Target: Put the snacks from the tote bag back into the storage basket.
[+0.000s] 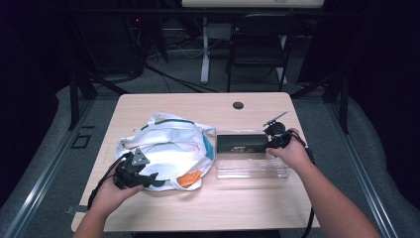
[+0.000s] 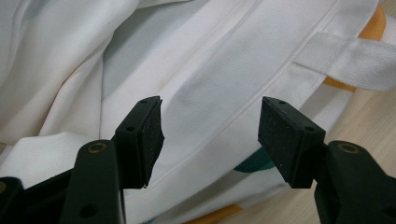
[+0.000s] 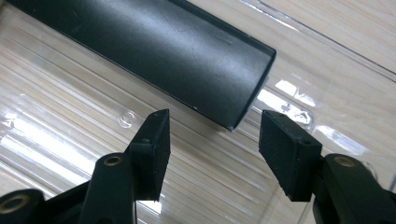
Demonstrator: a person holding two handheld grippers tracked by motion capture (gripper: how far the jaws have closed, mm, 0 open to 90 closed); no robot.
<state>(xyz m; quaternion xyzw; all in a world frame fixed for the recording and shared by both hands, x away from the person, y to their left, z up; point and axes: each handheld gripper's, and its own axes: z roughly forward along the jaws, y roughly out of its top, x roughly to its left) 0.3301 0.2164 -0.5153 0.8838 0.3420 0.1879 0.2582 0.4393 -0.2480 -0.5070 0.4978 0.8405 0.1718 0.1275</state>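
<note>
We judge white bag [image 1: 166,148] soft, floppy: pinch hem. Black box [image 1: 242,144] at 3 o'clock, rigid, slick. Left gripper [image 2: 210,140], right gripper [image 3: 212,149] gape, empty.

A recording lab or studio, judging by what surrounds the light wooden table [image 1: 198,104]. Beyond the table's far edge stand a black folding chair [image 1: 257,47] and a white desk leg [image 1: 204,49], with cables [image 1: 173,79] trailing over grey carpet. Black curtains and dark metal stands flank the table on both sides.
</note>
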